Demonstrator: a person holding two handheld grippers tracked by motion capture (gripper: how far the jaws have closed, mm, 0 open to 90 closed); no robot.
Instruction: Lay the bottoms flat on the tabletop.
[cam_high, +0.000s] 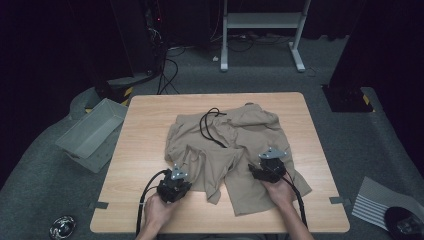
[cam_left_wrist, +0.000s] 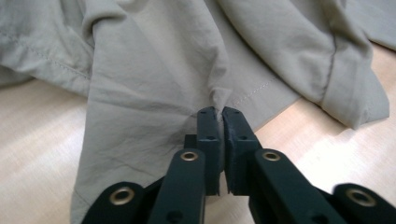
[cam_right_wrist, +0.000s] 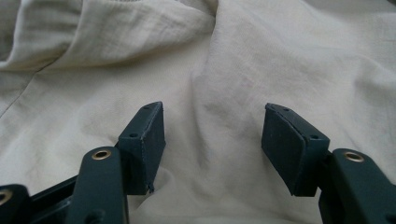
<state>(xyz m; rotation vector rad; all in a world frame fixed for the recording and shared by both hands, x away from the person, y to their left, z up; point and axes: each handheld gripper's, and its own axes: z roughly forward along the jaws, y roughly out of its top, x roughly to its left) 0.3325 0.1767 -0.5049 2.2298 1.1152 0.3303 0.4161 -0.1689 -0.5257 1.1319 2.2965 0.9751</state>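
Left claw (cam_left_wrist: 219, 116) pinching beige garment (cam_left_wrist: 154, 70)

A pale wooden tabletop (cam_high: 145, 150) stands on grey carpet (cam_high: 50, 150). A grey bin (cam_high: 90, 132) lies tilted on the floor at its left. Beyond it a white frame (cam_high: 262, 30) stands beside loose cables (cam_high: 167, 75). A striped sheet (cam_high: 375, 202) lies at the near right.
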